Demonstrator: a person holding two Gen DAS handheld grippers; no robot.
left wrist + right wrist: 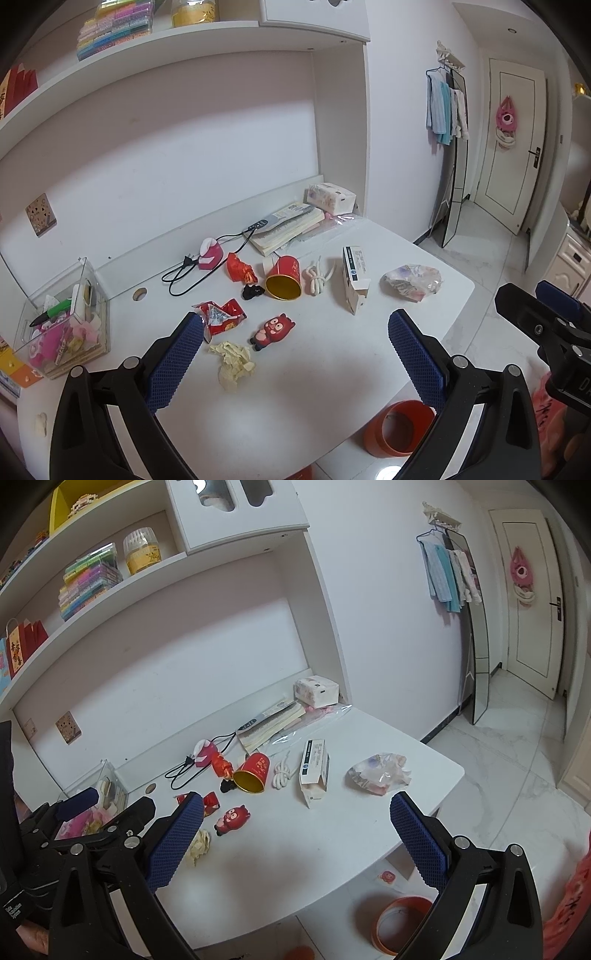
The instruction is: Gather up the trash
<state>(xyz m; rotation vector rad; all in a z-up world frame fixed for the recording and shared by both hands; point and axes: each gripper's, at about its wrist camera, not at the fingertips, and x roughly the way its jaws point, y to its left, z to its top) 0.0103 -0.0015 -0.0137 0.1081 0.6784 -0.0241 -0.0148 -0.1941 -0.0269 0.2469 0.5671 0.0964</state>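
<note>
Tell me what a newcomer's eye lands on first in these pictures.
First, the scatter of litter across the white desk: a red paper cup tipped on its side mid-desk, with a crumpled tissue and a torn red wrapper nearer the left gripper. A crumpled plastic bag sits near the desk's right edge, and an orange bin waits on the floor below. Both grippers hover with jaws wide open, holding nothing.

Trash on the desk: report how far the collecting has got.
Nothing looks collected. Both tongs, left and right, are open and empty. Left on the desk: crumpled tissue, red wrapper, tipped red cup, torn box, plastic bag. The orange bin waits below.
</note>
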